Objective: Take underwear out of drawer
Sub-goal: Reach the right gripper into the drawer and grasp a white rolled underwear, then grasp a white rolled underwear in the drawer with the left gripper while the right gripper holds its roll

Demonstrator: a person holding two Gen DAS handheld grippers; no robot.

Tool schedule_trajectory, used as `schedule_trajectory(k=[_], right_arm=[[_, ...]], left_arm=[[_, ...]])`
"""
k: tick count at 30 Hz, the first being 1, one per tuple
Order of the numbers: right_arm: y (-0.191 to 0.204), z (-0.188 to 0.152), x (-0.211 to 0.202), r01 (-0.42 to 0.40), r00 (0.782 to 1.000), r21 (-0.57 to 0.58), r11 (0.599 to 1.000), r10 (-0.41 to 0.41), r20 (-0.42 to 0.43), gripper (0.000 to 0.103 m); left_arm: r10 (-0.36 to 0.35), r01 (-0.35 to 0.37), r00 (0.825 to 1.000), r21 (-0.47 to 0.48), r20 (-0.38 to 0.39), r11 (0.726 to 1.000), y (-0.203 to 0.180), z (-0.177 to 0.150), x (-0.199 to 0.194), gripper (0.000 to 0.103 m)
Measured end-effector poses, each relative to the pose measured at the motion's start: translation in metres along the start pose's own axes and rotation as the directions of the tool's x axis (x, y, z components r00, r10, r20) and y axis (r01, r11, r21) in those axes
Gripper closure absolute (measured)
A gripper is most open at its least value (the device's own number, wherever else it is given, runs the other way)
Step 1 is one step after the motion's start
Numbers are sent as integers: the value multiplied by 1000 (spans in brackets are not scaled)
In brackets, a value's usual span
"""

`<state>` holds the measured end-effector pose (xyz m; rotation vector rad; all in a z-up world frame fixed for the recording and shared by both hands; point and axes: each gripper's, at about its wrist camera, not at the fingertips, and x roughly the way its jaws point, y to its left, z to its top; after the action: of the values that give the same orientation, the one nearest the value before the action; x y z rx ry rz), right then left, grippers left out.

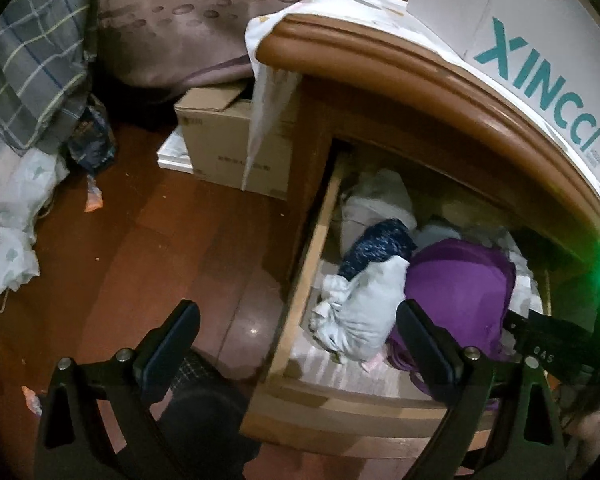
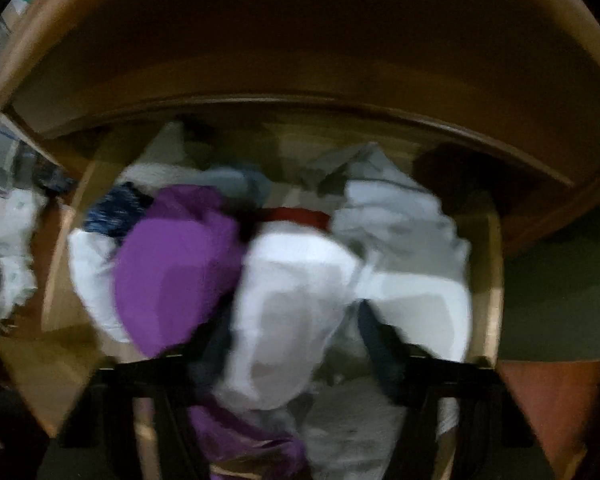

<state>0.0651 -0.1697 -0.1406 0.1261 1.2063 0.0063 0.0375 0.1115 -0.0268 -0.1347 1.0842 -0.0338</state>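
Note:
The wooden drawer (image 1: 312, 256) of a nightstand stands pulled open, full of crumpled garments. A purple garment (image 1: 460, 284) lies in the middle, with a white one (image 1: 360, 312) and a dark blue patterned one (image 1: 380, 244) to its left. My left gripper (image 1: 300, 340) is open, held above the drawer's front left corner and touching nothing. The right gripper body (image 1: 556, 344) reaches into the drawer from the right. In the blurred right wrist view my right gripper (image 2: 292, 340) has its fingers around a white garment (image 2: 288, 308), beside the purple garment (image 2: 176, 276). A red piece (image 2: 296, 216) lies behind.
The nightstand top (image 1: 420, 76) overhangs the drawer and carries a white box (image 1: 540, 40) marked XINCCI. A cardboard box (image 1: 228, 140) stands on the red-brown wooden floor (image 1: 140, 240) to the left. Bedding (image 1: 32, 60) hangs at the far left.

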Motion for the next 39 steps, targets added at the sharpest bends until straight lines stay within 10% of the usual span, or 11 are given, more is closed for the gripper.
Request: schedule_trajectory(k=[39], right_arm=[[-75,-32,-116,-144,942,102,984,105,318,64]], left_arm=[[49,3,968,208,-247,978,-68,0,89,22]])
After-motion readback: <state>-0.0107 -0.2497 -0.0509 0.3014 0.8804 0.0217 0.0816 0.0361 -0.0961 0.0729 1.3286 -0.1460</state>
